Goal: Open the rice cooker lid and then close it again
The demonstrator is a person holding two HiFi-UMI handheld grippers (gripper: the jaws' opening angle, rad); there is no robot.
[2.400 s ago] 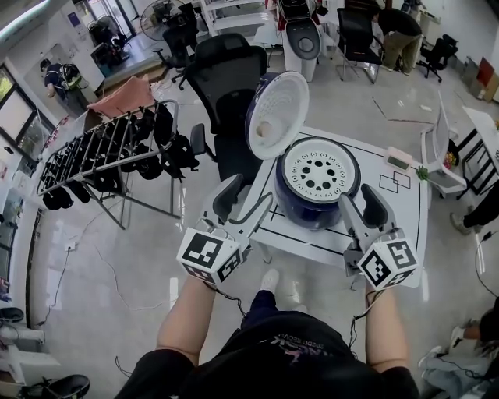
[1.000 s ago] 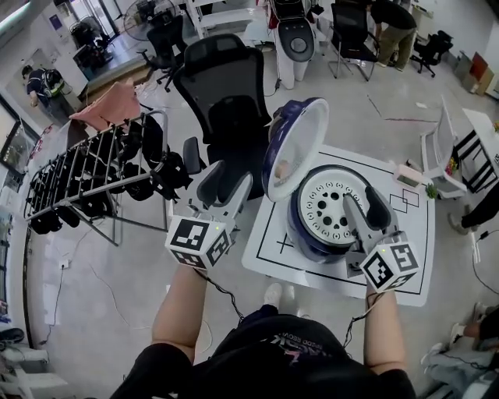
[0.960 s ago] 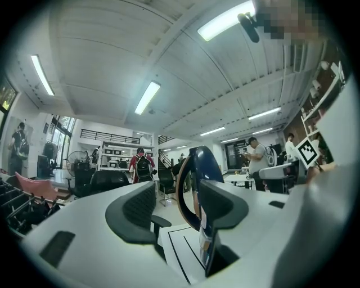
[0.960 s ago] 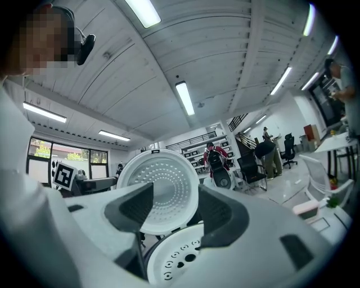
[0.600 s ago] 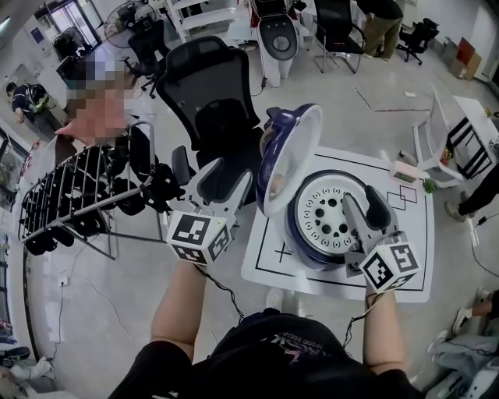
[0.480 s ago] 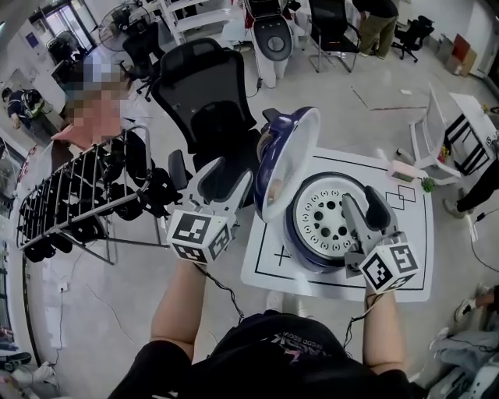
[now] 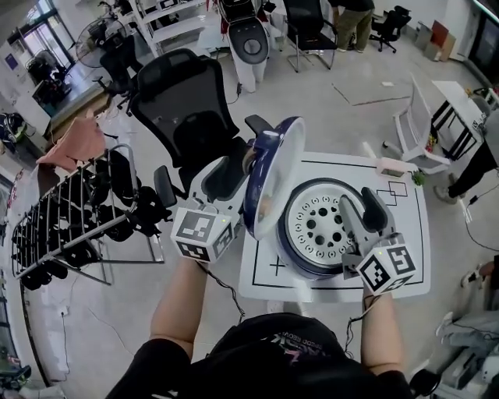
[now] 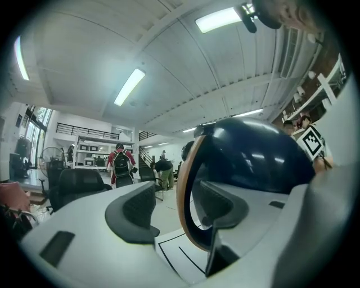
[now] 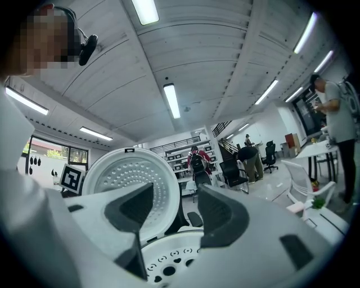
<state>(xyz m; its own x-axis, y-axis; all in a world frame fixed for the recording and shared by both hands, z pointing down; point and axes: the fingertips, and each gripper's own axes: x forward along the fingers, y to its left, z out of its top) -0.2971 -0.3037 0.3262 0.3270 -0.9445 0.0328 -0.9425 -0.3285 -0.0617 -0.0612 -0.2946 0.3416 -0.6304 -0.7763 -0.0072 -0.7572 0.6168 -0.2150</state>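
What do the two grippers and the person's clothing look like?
Both the left gripper and the right gripper are white, with dark pads inside two curved jaws. Each carries a cube with black square markers and a thin black cable. The person wears a black short-sleeved shirt.

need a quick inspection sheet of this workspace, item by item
surface: white table marked with black lines.
job's things: cooker open; lid raised nearly upright; perforated inner plate exposed.
clutter: one small box at the table's far corner.
grippers: left gripper open beside the lid, whose rim shows in the gap between its fingers, not clamped; right gripper open and empty, over the cooker's front.
cables: a thin black cable hangs from each gripper toward the person.
surroundings: black chair behind the table; rack of dark gear to the left; people far off.
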